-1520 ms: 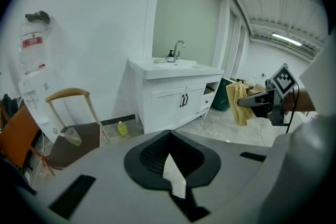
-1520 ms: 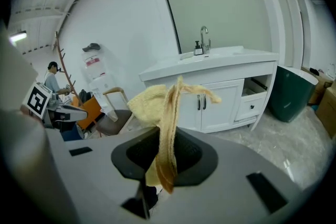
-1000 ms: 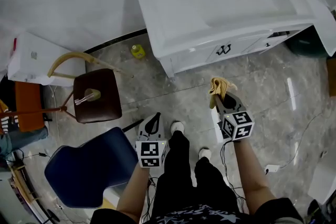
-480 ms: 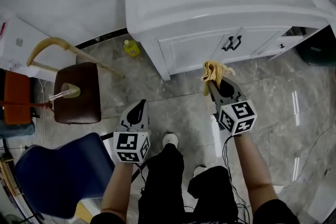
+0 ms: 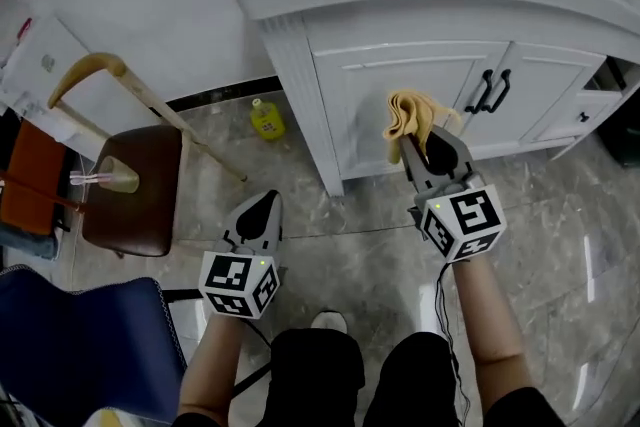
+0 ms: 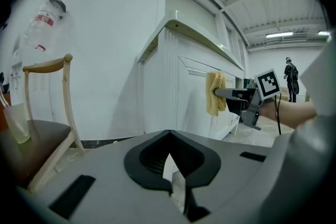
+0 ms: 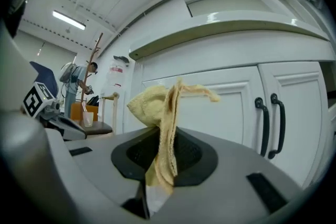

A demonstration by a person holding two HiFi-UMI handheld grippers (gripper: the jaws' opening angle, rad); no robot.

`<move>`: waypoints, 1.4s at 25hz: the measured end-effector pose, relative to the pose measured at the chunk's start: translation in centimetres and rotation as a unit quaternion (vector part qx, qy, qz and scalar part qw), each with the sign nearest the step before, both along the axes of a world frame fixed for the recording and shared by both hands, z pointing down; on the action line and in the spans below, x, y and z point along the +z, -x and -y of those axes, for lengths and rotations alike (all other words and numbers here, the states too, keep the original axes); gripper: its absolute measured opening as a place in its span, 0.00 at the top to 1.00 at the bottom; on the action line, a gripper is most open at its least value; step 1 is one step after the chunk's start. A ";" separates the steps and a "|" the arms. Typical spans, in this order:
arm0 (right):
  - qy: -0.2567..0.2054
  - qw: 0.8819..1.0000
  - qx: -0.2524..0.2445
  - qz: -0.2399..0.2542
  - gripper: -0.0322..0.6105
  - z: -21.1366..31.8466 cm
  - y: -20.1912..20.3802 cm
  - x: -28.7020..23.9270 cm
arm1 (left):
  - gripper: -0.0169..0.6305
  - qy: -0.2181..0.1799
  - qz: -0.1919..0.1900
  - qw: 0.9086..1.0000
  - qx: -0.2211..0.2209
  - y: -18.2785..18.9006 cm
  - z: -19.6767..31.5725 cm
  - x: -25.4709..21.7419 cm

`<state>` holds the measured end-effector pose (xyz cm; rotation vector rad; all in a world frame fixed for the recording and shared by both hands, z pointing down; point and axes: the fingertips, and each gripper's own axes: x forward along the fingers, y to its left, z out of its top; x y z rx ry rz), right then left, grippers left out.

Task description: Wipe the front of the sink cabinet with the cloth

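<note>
fuzzy yellow cloth (image 7: 164, 113), glossy white painted sink cabinet (image 5: 400, 105), polished marble-look floor (image 5: 360, 245), matt black handles (image 7: 270, 123)

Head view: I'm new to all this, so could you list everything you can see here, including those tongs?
sink cabinet: one, white, top of view
handles: two, black, on the cabinet doors
cloth: one, yellow, in front of the left cabinet door
bottle: one, yellow, on the floor left of the cabinet
chair: one, brown seat, wooden frame, left
cup: one, pale, with a straw, on that chair's seat
blue chair: one, bottom left
floor: grey, glossy
left tongs: shut, holding nothing
right tongs: shut on the cloth
</note>
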<state>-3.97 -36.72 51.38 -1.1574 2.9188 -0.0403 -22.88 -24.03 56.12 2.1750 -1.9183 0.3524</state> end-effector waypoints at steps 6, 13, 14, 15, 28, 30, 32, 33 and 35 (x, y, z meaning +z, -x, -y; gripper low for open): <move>-0.054 0.998 -0.025 0.021 0.82 -0.6 3.5 -1.8 | 0.95 -0.031 -0.026 0.999 -0.001 0.0 0.2 0.6; -0.044 0.997 -0.058 -0.024 0.82 0.2 9.4 -4.1 | 0.95 -0.074 -0.036 0.996 -0.012 0.5 1.6 -3.7; -0.041 0.997 -0.058 -0.034 0.82 0.3 9.9 -4.1 | 0.95 -0.077 -0.036 0.996 -0.011 0.5 1.8 -4.1; -0.040 0.997 -0.055 -0.040 0.82 0.5 10.1 -4.2 | 0.95 -0.078 -0.035 0.996 -0.010 0.4 1.9 -4.4; -0.009 0.998 0.053 -0.023 0.83 5.0 1.1 -4.2 | 0.95 -0.080 -0.028 0.996 0.025 -2.5 3.3 -5.1; -0.005 0.997 0.073 -0.024 0.83 5.8 -1.1 -4.2 | 0.95 -0.080 -0.036 0.996 0.034 -3.4 3.8 -5.0; -0.001 0.996 0.092 -0.024 0.83 6.6 -3.0 -4.2 | 0.95 -0.080 -0.039 0.995 0.045 -4.5 4.4 -4.8; 0.002 0.995 0.102 -0.023 0.83 6.9 -3.9 -4.2 | 0.95 -0.080 -0.040 0.995 0.050 -5.0 4.7 -4.7; 0.008 0.992 0.123 -0.018 0.83 7.6 -5.7 -4.2 | 0.95 -0.079 -0.043 0.994 0.062 -5.9 5.3 -4.6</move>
